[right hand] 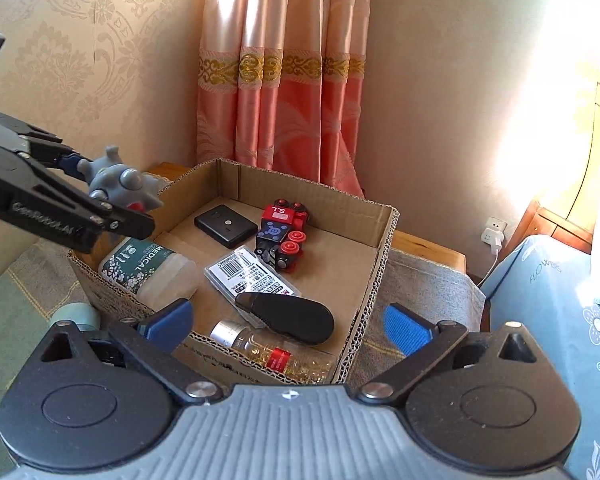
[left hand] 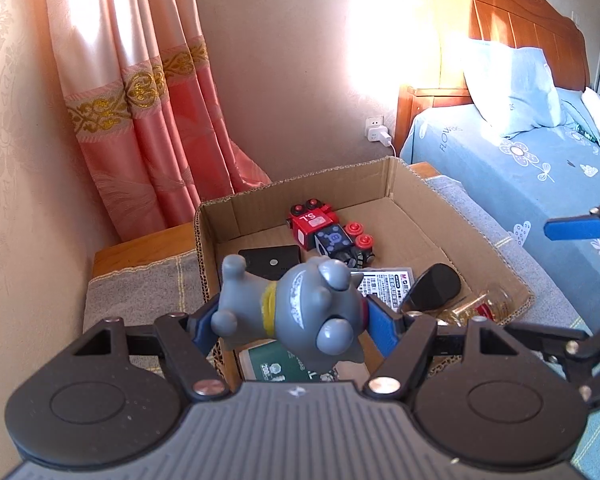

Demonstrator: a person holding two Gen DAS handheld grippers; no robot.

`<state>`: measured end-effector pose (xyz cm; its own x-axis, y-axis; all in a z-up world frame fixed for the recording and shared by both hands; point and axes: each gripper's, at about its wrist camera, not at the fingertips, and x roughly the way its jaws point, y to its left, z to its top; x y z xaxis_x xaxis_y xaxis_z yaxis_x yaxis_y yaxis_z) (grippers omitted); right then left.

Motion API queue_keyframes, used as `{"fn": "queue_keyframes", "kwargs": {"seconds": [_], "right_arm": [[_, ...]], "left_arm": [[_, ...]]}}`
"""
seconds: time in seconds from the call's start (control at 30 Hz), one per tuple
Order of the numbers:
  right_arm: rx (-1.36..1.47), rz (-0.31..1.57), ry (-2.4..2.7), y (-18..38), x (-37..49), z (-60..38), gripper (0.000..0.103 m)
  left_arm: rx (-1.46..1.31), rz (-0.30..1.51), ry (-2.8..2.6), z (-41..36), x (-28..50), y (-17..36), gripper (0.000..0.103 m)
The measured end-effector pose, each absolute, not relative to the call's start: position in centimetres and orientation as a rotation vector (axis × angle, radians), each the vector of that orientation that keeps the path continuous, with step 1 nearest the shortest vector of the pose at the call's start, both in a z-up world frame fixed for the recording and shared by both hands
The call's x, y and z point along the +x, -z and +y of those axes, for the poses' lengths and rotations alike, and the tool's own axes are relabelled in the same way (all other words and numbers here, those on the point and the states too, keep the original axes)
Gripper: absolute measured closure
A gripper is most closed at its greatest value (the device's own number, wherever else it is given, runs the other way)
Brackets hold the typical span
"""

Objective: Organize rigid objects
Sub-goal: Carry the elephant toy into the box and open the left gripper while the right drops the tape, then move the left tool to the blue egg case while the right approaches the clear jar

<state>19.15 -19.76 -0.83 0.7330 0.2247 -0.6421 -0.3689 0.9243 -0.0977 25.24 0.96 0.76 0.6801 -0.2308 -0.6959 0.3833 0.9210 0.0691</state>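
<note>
My left gripper (left hand: 292, 320) is shut on a grey toy figure (left hand: 300, 308) with a yellow collar and holds it in the air over the near left part of an open cardboard box (left hand: 420, 184). The right wrist view shows the same gripper (right hand: 112, 200) and toy (right hand: 120, 184) above the box's left wall (right hand: 172, 196). My right gripper (right hand: 288, 328) is open and empty at the box's near edge. In the box lie a red toy train (right hand: 282, 232), a black case (right hand: 226, 226), a packet (right hand: 252, 276), a black mouse-like object (right hand: 292, 320), a medical bottle (right hand: 148, 268) and a small glass bottle (right hand: 276, 354).
The box stands on a grey cloth (right hand: 420, 292) over a wooden bedside cabinet (left hand: 140, 248). A pink curtain (right hand: 280, 80) hangs behind. A bed with blue bedding (left hand: 520, 168) is at the right. A wall socket with a plug (left hand: 376, 132) is near the headboard.
</note>
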Motion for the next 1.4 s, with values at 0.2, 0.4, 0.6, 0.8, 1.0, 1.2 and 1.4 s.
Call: {"fn": "queue_keyframes", "kwargs": {"seconds": [0.2, 0.4, 0.6, 0.8, 1.0, 1.2, 1.4], "right_arm": [[-0.169, 0.671, -0.318, 0.2, 17.4, -20.5, 0.0], [-0.141, 0.685, -0.289, 0.2, 16.8, -21.2, 0.0], [-0.135, 0.693, -0.283, 0.2, 16.3, -21.5, 0.0], [-0.115, 0.698, -0.285, 0.2, 15.6, -21.4, 0.0], [-0.115, 0.716, -0.278, 0.5, 14.8, -20.7, 0.0], [-0.089, 0.744, -0.267, 1.5, 14.2, -20.1, 0.0], [-0.096, 0.755, -0.259, 3.1, 13.4, -18.5, 0.0]], "left_arm": [[0.217, 0.773, 0.322, 0.0, 28.4, 0.1, 0.03], [0.19, 0.751, 0.271, -0.2, 29.5, 0.3, 0.008], [0.22, 0.725, 0.251, 0.4, 27.1, -0.8, 0.003], [0.205, 0.724, 0.237, 1.8, 23.7, -1.4, 0.003], [0.193, 0.727, 0.202, 2.9, 19.6, -1.3, 0.003], [0.148, 0.748, 0.135, 4.2, 15.8, 0.6, 0.002], [0.068, 0.775, 0.078, 6.3, 13.6, 3.7, 0.002]]}}
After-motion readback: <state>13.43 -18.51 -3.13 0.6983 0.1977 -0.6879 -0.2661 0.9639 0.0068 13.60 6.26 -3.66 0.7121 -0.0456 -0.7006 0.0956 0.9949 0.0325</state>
